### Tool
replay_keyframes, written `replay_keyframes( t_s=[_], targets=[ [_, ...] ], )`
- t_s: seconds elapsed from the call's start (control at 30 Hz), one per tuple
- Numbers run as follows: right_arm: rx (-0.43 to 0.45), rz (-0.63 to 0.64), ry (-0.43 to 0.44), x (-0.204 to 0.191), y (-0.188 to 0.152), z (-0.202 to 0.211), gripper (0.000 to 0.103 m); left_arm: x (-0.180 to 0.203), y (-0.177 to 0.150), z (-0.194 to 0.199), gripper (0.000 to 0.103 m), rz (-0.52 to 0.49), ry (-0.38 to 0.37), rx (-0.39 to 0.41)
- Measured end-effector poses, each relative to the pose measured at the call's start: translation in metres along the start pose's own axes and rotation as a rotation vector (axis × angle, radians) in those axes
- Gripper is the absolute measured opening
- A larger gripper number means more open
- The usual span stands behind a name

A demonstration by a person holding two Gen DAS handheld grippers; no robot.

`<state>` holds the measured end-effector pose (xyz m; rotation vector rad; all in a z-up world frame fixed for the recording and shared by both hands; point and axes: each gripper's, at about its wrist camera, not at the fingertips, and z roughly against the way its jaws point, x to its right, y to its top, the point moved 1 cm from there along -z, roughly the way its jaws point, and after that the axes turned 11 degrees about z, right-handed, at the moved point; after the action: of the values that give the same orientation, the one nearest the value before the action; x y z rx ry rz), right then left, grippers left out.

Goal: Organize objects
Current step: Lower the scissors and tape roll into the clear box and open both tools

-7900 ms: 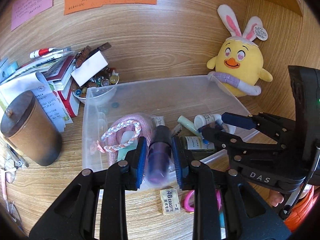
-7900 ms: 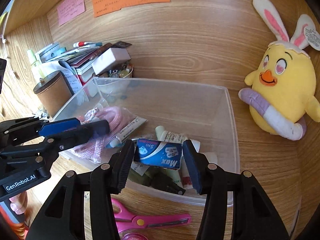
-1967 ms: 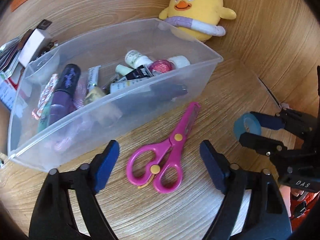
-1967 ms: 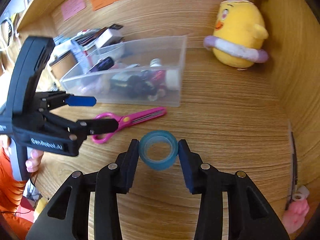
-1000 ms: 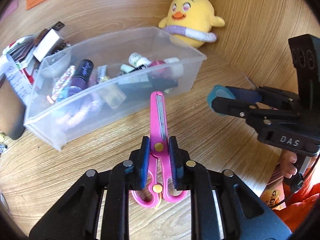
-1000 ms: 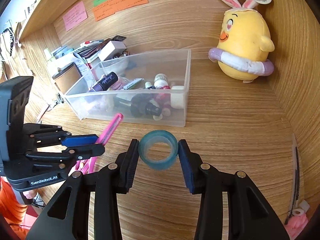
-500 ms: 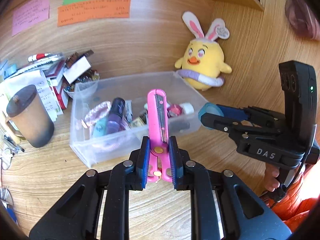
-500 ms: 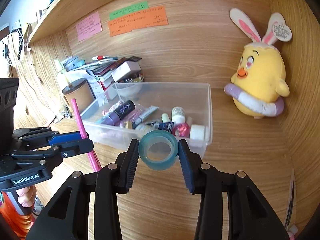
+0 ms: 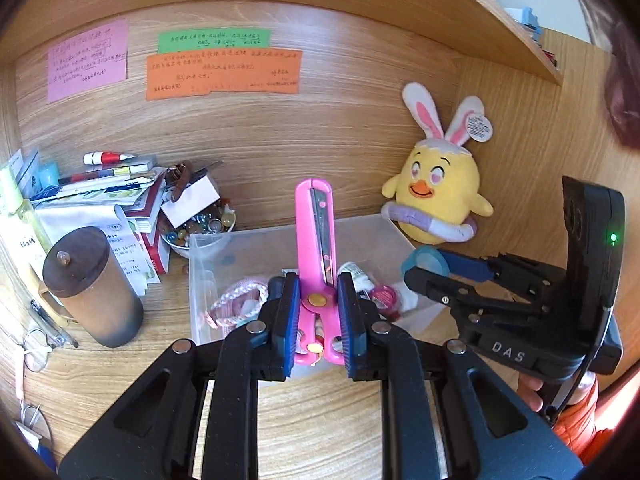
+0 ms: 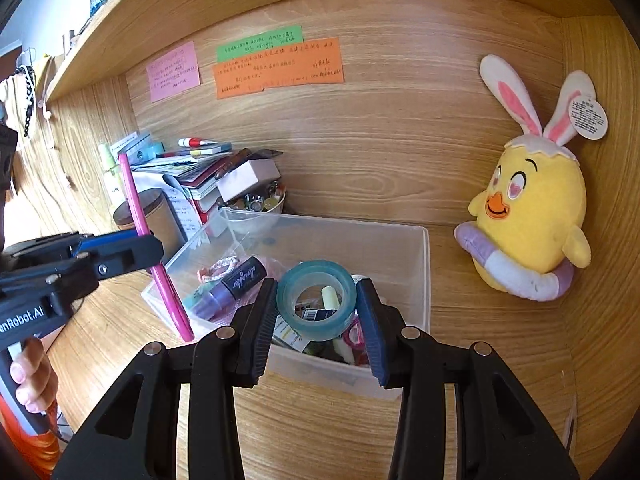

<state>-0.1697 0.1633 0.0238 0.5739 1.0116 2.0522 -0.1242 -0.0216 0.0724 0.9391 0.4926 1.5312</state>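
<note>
We carry the pink plastic scissors (image 9: 316,256) in our closed left claw (image 9: 318,318) and the blue tape roll (image 10: 317,300) in our right claw (image 10: 316,322) above the clear plastic bin (image 10: 422,280), so next we probably should lower and release both inside it.

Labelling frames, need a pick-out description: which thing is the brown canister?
Start at the clear plastic bin on the wooden desk. Look left of it, in front of the leaning stack of books and papers. The brown canister stands upright there: a tan cylinder with a dark lid and small knob, the only round container beside the bin.
</note>
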Motion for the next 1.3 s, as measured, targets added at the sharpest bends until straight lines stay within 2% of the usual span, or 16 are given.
replay_keyframes(
  t_s=[0.13, 0.3, 0.53, 0.67, 0.8, 1.0, 1.1, 1.17, 1.2, 1.27, 1.3],
  targets=[
    [-0.035, 0.002, -0.002, 0.0, -0.001, -0.017, 0.037, -0.005, 0.008, -0.019, 0.018, -0.006, 0.055, -0.018],
    [-0.087, -0.011, 0.004, 0.004, -0.005, -0.038, 0.037, -0.011, 0.014, -0.051, 0.018, -0.01, 0.087, -0.085],
    [-0.142, -0.048, 0.033, 0.01, -0.01, -0.061, 0.037, -0.018, 0.011, -0.082, 0.018, 0.013, 0.081, -0.163],
    [-0.166, -0.026, 0.025, 0.004, -0.013, -0.069, 0.037, -0.021, 0.008, -0.086, 0.018, 0.033, 0.057, -0.191],
    [-0.176, -0.03, 0.038, 0.005, -0.014, -0.069, 0.037, -0.021, 0.006, -0.079, 0.018, 0.032, 0.053, -0.176],
    [-0.145, -0.027, 0.034, 0.005, -0.01, -0.051, 0.039, -0.016, 0.002, -0.062, 0.02, 0.01, 0.05, -0.144],
    [-0.113, -0.015, 0.024, 0.004, -0.007, -0.037, 0.044, -0.014, -0.002, -0.05, 0.032, 0.001, 0.054, -0.111],
    [-0.091, -0.007, 0.015, 0.002, -0.006, -0.027, 0.049, -0.012, -0.006, -0.042, 0.045, -0.008, 0.064, -0.083],
    [-0.08, -0.002, 0.012, 0.001, -0.005, -0.023, 0.053, -0.011, -0.009, -0.037, 0.049, -0.013, 0.071, -0.068],
    [-0.057, 0.003, -0.009, -0.001, -0.006, -0.015, 0.061, -0.01, -0.014, -0.028, 0.068, -0.021, 0.087, -0.029],
    [-0.05, 0.005, -0.017, -0.002, -0.006, -0.012, 0.066, -0.009, -0.016, -0.025, 0.071, -0.024, 0.093, -0.014]
  ],
)
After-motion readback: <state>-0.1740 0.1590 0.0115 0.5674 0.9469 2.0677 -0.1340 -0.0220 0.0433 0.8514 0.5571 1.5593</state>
